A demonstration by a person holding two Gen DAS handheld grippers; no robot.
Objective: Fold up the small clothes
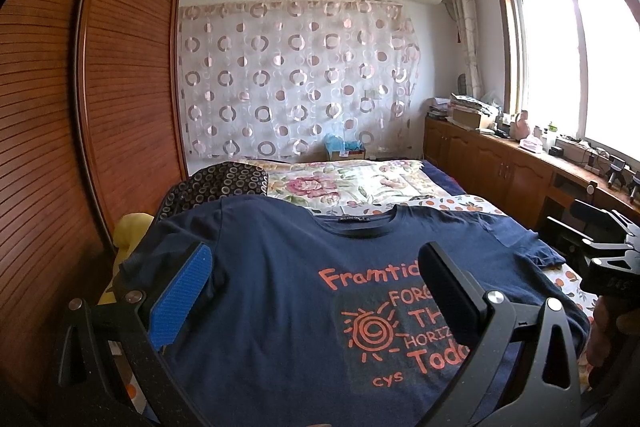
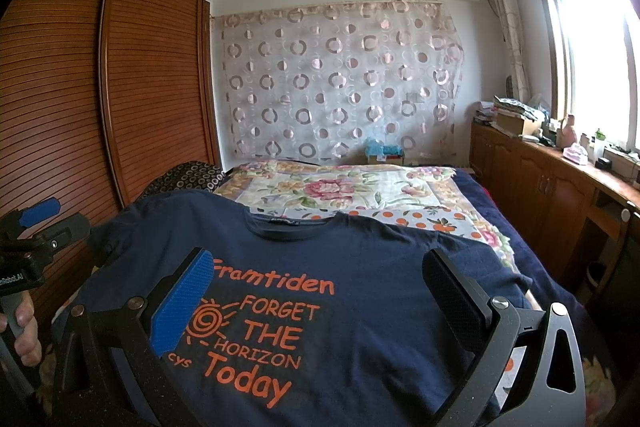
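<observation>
A navy T-shirt (image 1: 272,291) with orange print lies flat and face up on the bed, collar (image 1: 366,225) at the far end. It also shows in the right wrist view (image 2: 368,291). My left gripper (image 1: 316,291) is open and empty, held above the shirt's left half. My right gripper (image 2: 320,295) is open and empty, held above the shirt's right half. The right gripper also shows at the right edge of the left wrist view (image 1: 608,251). The left gripper shows at the left edge of the right wrist view (image 2: 36,223).
The bed (image 1: 360,179) has a floral cover, with an orange-print sheet (image 2: 432,219) past the collar. A dark patterned cloth (image 1: 224,183) lies at far left. A wooden wardrobe (image 1: 120,67) stands left. Low cabinets (image 1: 500,163) with clutter run under the window on the right.
</observation>
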